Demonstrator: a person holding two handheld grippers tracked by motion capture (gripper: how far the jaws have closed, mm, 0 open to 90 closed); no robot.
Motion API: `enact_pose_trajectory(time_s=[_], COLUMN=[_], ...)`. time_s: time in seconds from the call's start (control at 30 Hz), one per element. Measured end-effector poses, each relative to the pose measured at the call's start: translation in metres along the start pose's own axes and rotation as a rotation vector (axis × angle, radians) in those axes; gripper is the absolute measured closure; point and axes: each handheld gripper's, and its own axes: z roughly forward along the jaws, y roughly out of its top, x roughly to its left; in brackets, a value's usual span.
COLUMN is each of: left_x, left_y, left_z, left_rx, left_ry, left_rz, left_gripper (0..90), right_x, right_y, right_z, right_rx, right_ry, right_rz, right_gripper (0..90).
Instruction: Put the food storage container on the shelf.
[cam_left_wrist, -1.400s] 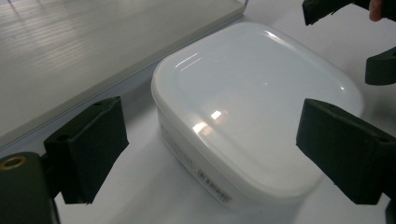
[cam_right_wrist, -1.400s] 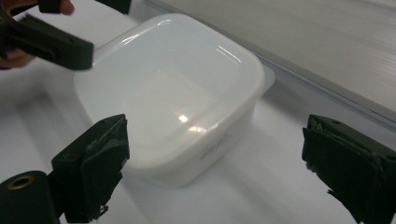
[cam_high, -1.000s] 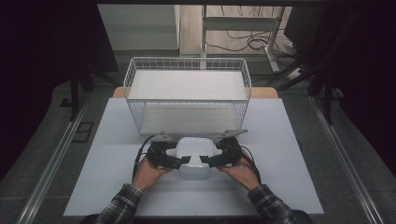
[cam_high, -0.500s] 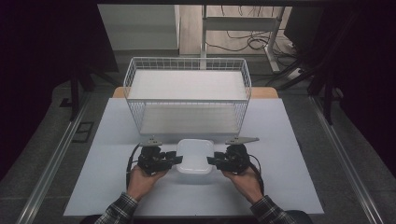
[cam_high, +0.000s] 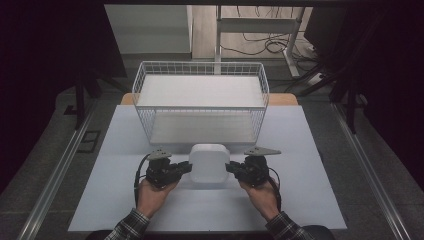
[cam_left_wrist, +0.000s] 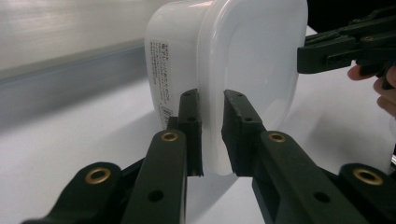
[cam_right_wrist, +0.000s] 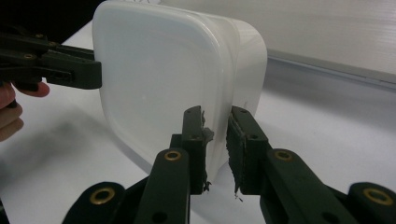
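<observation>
**High view: a lidded container gripped at both ends, basket directly beyond**

The white plastic container (cam_high: 210, 163) sits on the white table (cam_high: 310, 200) between the two grippers, just in front of the wire basket (cam_high: 200, 102). The left gripper (cam_high: 186, 169) meets its left edge, the right gripper (cam_high: 231, 169) its right edge; both are equally near. In the gripper views each pair of jaws has just been closing and now pinches the lid rim (cam_left_wrist: 212, 116), one pad either side of it. The container is roughly square with rounded corners, with no marked long axis, lid facing up. The basket lies straight ahead, so the likely next move is a level two-handed lift forward.
</observation>
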Motion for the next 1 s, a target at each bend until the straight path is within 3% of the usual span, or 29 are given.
enact_pose_trajectory(time_s=[0.53, 0.77, 1.0], left_x=[0.014, 0.030, 0.042], left_y=[0.021, 0.036, 0.044], left_z=[0.007, 0.014, 0.026], left_rx=[-0.051, -0.070, -0.067], left_ry=[0.030, 0.049, 0.064], left_rz=[-0.003, -0.009, -0.017], left_gripper=[78.1, 78.0, 78.0], right_x=[-0.005, -0.013, -0.024], right_y=[0.028, 0.049, 0.059], right_z=[0.007, 0.023, 0.036], right_rx=[-0.061, -0.069, -0.062], right_ry=[-0.033, -0.052, -0.067], right_rz=[-0.072, -0.091, -0.083], right_gripper=[77.0, 76.7, 76.3])
